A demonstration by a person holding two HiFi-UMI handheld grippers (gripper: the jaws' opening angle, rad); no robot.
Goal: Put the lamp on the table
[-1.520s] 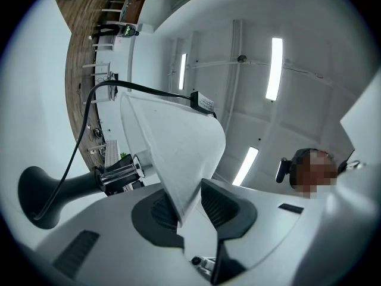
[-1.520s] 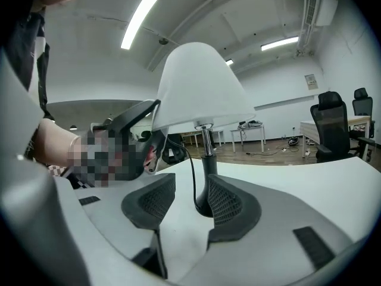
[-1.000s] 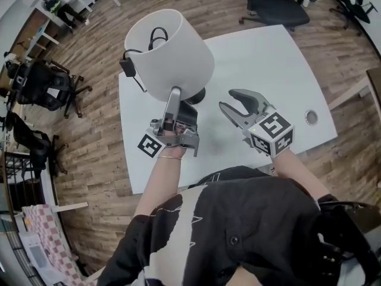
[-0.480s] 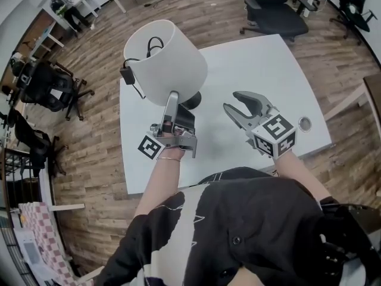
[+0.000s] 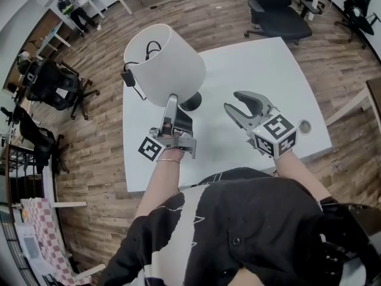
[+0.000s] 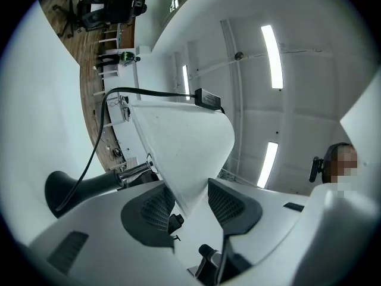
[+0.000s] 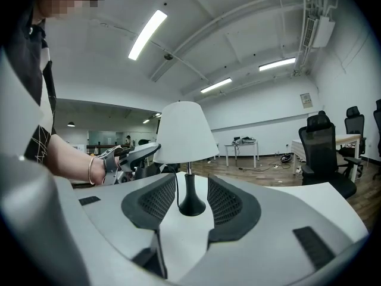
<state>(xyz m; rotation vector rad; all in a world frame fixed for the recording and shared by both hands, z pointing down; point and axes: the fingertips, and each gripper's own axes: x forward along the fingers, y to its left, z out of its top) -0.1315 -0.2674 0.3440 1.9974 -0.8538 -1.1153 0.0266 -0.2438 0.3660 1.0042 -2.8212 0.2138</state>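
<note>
Left gripper (image 6: 190,202) first: its jaws have just been opening and now stand wide, with the lower rim of the white shade (image 6: 184,148) poking down between the dark pads (image 6: 156,210). Nothing is clamped. In the head view that gripper (image 5: 177,104) reaches up under the shade's near edge. The right gripper (image 5: 234,103) is spread open too and carries nothing; through its gap (image 7: 191,198) you see the lamp (image 7: 186,133) well beyond. The lamp stands upright on its black base (image 7: 191,207) on the white table (image 5: 256,64), towards the far left part. A black cord (image 5: 152,40) loops over the shade's top, and its plug (image 5: 127,76) hangs outside.
</note>
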